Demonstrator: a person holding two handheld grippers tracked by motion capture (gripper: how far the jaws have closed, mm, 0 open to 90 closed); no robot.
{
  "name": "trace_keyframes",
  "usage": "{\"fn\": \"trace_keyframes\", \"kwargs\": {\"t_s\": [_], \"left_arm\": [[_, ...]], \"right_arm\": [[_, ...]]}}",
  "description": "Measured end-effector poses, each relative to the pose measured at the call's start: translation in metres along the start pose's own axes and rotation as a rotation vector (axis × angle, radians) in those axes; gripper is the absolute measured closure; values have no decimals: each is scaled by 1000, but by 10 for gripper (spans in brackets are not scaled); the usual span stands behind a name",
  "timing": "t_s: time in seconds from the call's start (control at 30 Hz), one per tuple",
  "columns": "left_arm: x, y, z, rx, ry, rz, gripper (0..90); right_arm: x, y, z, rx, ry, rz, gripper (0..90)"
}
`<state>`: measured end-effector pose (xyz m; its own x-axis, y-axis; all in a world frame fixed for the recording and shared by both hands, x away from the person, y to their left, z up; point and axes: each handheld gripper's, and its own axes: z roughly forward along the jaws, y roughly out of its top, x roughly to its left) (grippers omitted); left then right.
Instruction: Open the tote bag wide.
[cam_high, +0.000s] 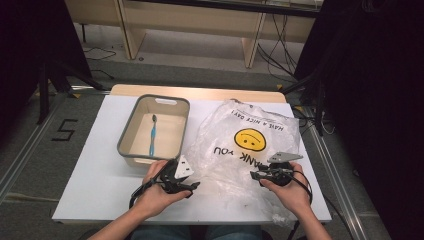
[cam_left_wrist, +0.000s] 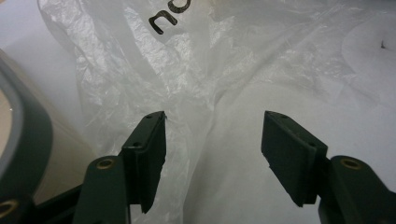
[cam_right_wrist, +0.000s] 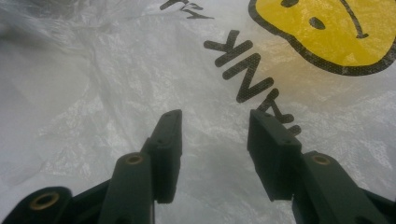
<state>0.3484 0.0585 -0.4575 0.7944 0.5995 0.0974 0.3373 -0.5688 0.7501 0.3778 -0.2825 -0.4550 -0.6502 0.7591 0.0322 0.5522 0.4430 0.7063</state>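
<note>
1. Plastic bag (cam_high: 245, 145) lies flat and crumpled on the white table (cam_high: 90, 170), right of the grey bin (cam_high: 131, 120) and just beside the bin's right wall. Its long axis runs from the person's edge of the table toward the far edge, and its print reads upside down from the person's side, so the bottom of the print points away from the person.
2. Left gripper (cam_high: 192, 185) sits at the bag's near left corner, in front of the bin's near wall, aimed to the right at the bag. In the left gripper view (cam_left_wrist: 212, 154) its jaws stand apart with loose film between them, and neither pad presses on the film.
3. Right gripper (cam_high: 255, 176) rests over the bag's near right part, aimed to the left at the other gripper. In the right gripper view (cam_right_wrist: 212, 149) its jaws stand apart above the film, with nothing clamped.
4. Inside the bin lies 1 blue toothbrush (cam_high: 152, 135), its head toward the far wall. Nothing lies between the bin and the bag.
5. Writing on the bag: a yellow smiley face (cam_high: 249, 139), "HAVE A NICE DAY!" along the far side and "THANK YOU" nearer the person, partly hidden by the right gripper.
6. On the floor left of the bin, black tape forms a "5" (cam_high: 64, 130).
</note>
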Motion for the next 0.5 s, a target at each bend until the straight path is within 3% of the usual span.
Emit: {"fn": "trace_keyframes", "kwargs": {"t_s": [0.5], "left_arm": [[7,-22,-17,-12,-2,-39,335]], "right_arm": [[5,0,4,-24,9,-28,466]]}}
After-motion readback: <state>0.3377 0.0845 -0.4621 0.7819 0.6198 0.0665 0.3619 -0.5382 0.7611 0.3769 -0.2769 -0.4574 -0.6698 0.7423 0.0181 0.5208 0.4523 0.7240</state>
